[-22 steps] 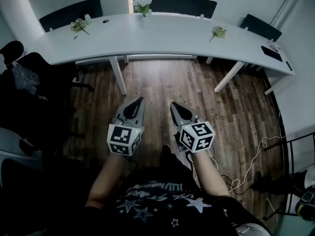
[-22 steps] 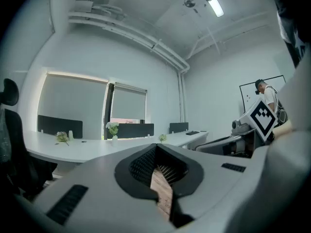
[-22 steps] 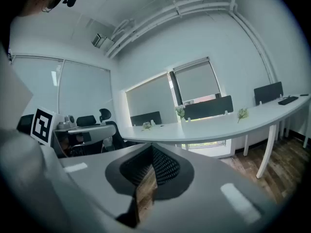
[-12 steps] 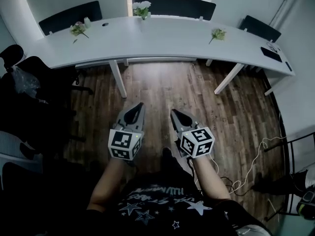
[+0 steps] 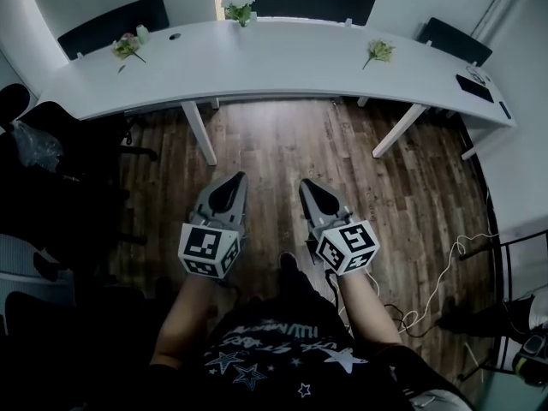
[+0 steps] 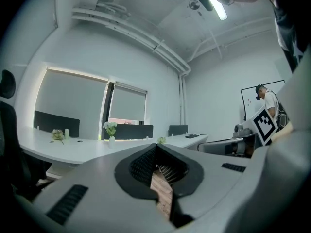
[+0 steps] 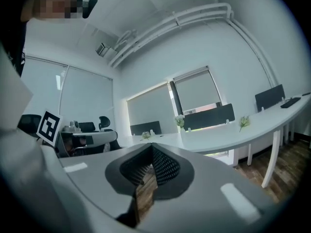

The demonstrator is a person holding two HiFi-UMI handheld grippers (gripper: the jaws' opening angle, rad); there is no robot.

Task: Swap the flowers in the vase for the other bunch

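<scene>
Head view: left gripper point(image 5: 235, 180) and right gripper point(image 5: 306, 185) low at 6 o'clock over the wooden floor point(image 5: 282, 144), well apart from the white table point(image 5: 282, 67), with the vase of white flowers point(image 5: 239, 8) at 12 o'clock, a loose bunch point(image 5: 127, 47) at 10 o'clock and another bunch point(image 5: 379, 53) at 1 o'clock. Left gripper view: jaws together on nothing, vase far off at 9 o'clock. Right gripper view: jaws likewise closed and empty; flowers probably light, soft-stemmed and easily crushed, so best pinched gently low on the stems, with the likely tippy vase steadied.

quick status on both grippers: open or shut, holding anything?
Left gripper: shut, nothing between the jaws.
Right gripper: shut, nothing between the jaws.
</scene>
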